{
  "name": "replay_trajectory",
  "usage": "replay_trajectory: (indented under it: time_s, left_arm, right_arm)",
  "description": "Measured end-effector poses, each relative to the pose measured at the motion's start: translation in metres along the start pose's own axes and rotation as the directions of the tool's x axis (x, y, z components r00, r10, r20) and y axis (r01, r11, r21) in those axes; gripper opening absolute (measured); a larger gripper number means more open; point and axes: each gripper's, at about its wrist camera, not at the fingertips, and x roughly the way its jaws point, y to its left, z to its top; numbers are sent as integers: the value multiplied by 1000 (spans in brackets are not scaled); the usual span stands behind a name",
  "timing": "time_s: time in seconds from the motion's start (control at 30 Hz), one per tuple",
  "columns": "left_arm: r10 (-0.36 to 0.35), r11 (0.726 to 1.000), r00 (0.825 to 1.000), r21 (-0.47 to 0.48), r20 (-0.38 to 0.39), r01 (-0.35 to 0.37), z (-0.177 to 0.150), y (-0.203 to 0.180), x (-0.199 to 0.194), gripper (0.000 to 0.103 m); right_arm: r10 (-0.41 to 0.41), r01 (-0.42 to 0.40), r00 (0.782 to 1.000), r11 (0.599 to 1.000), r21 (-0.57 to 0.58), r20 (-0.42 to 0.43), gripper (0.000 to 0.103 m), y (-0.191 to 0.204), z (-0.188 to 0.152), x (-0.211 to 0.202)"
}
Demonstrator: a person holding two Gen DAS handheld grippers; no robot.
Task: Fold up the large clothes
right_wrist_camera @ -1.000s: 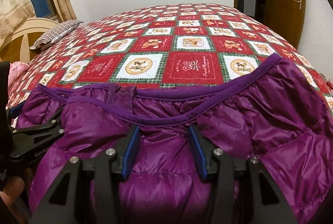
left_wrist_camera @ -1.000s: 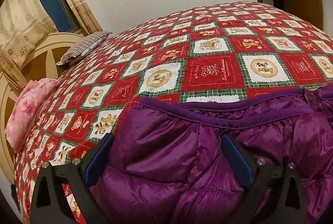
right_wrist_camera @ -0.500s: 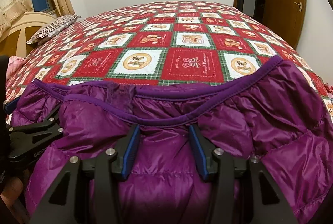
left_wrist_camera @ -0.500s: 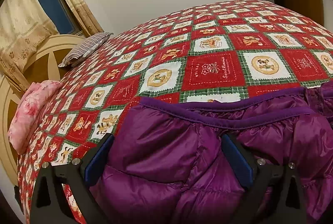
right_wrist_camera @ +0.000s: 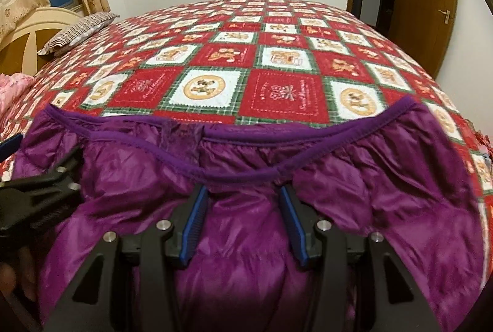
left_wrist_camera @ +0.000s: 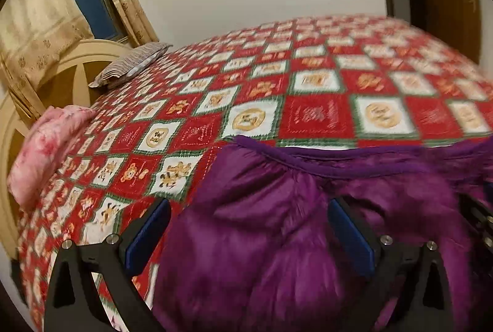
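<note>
A shiny purple down jacket (right_wrist_camera: 354, 187) lies on the bed's near side, its darker elastic hem (right_wrist_camera: 295, 134) facing the far end; it also shows in the left wrist view (left_wrist_camera: 262, 215). My left gripper (left_wrist_camera: 248, 227) is open, its blue pads wide apart over the jacket's left part, and it shows at the left edge of the right wrist view (right_wrist_camera: 40, 187). My right gripper (right_wrist_camera: 242, 218) has its jaws partly closed on a bunched fold of the jacket just below the hem.
A red, white and green patchwork quilt (right_wrist_camera: 234, 60) covers the bed. A striped pillow (left_wrist_camera: 132, 63) and a pink floral bundle (left_wrist_camera: 46, 144) lie at the left by the curved headboard (left_wrist_camera: 61, 76). A wooden door (right_wrist_camera: 428, 2) stands at the right.
The left gripper has shifted left, so the jacket sits further right in its view, which is now blurred. The right gripper has lifted slightly, still on the fold.
</note>
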Motion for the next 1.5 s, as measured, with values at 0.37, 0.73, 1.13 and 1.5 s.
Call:
replay_trajectory:
  time_s: [0.37,0.73,1.13,1.5]
  left_arm:
    - [29,996,1000,80,-4,-28,-34,-18,6,102]
    - [26,997,1000,73,-8,-25,-37,-22,11,102]
    - [33,999,999,-17,29,-33,-80,32,-51,102]
    - [22,999,999,-40,-28,-23,-95,36,-38,102]
  right_arm:
    - [-39,42,998,998,-54,54,53,33,-40,-18]
    - [-79,81,996,994,-68,32,54,36,-41,-6]
    - [-60,68,994,994,-89,87,55,40,-73,-75]
    - [-110,116,993,983,-139,52,58,52,-93,-51]
